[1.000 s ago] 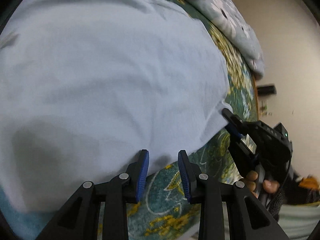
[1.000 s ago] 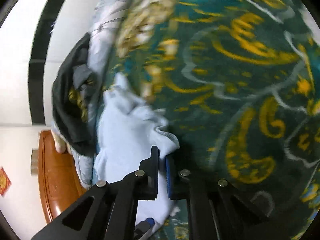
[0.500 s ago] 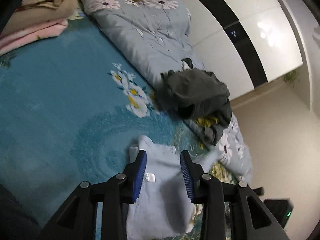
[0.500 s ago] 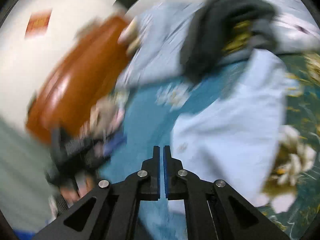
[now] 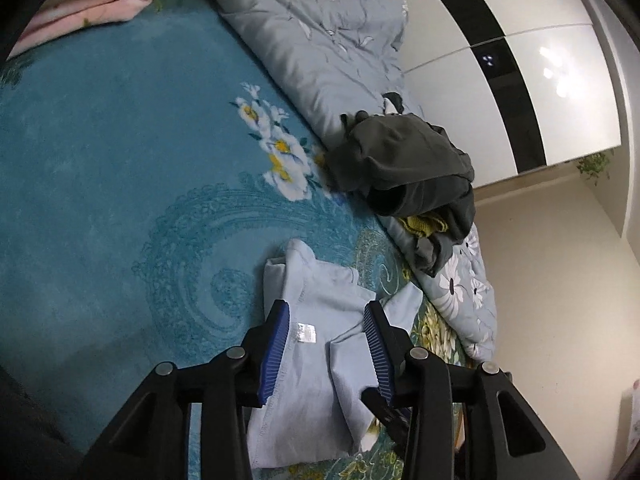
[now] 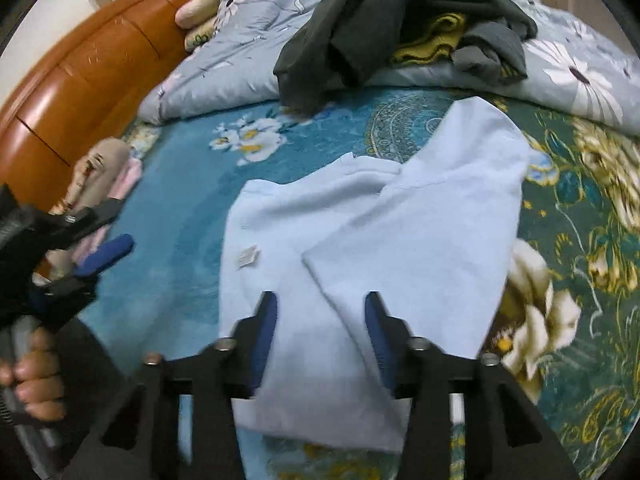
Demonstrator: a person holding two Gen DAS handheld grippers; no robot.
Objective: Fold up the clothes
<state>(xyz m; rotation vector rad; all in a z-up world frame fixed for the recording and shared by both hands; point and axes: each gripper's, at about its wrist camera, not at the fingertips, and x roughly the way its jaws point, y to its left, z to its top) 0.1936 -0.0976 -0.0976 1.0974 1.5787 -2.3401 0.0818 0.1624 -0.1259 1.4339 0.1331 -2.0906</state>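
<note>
I am finding no text that I can read in either view. A small white label [image 5: 303, 333] is showing on the light blue garment [image 5: 316, 376] in the lower middle of the left wrist frame, between the blue finger pads, but whatever is printed on it is coming through too small and blurred. The same label [image 6: 248, 257] is sitting left of centre in the right wrist frame, and I am making out no letters or numbers there either.

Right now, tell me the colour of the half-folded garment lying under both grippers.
Pale light blue: the half-folded cotton garment shows best in the right wrist view.
</note>
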